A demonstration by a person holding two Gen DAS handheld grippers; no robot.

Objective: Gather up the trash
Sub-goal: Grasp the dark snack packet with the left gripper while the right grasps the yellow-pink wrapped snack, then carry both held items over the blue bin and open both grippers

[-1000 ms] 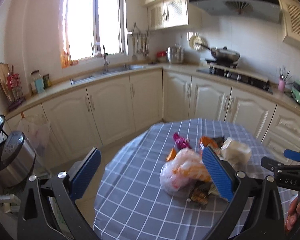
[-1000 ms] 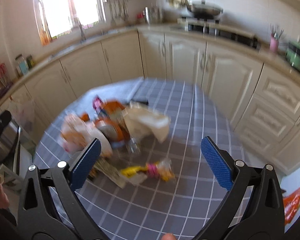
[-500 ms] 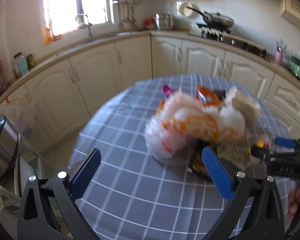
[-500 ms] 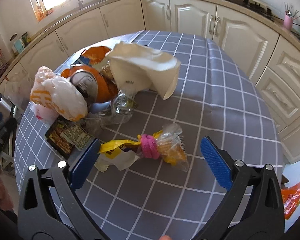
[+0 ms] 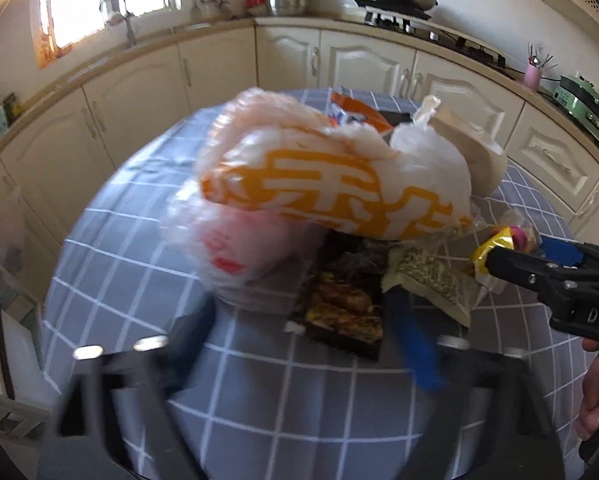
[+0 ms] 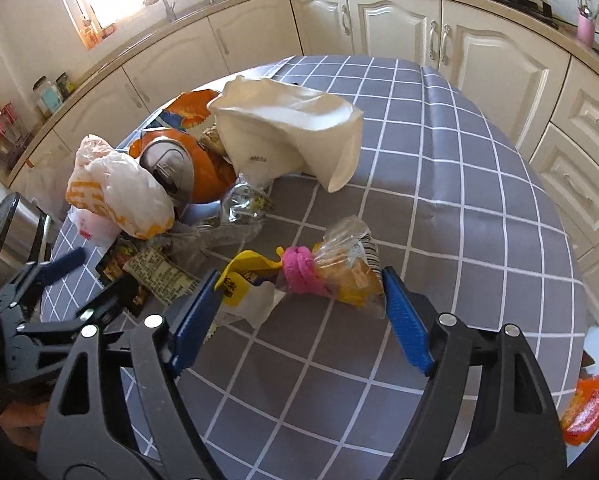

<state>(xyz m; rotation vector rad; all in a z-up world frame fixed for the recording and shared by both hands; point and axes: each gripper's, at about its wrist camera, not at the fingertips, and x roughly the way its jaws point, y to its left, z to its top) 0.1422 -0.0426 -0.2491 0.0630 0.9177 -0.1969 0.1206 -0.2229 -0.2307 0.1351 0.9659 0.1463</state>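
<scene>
A pile of trash lies on the table's grey checked cloth (image 6: 459,200). It holds a white plastic bag with orange print (image 5: 331,192), a black snack packet (image 5: 343,312), a seed packet (image 5: 431,280), an orange can (image 6: 179,168) and a white paper bag (image 6: 291,128). My left gripper (image 5: 303,328) is blurred and its jaws are closing, with the black packet's near edge between them. My right gripper (image 6: 299,316) is closing around a clear bread bag tied with a pink band (image 6: 331,276) and a yellow wrapper (image 6: 239,276); its pads reach the ends of these.
Cream cabinets and a counter ring the table, with a stove (image 5: 419,24) at the back. A steel pot (image 6: 15,216) stands off the table's left edge. An orange packet (image 6: 587,404) lies on the floor at the lower right. A person's hand (image 5: 595,392) holds the right gripper.
Both grippers have dropped toward the table and tilted down onto the trash pile. Both pairs of jaws have narrowed. The left one came in close to the printed bag and the black packet.
</scene>
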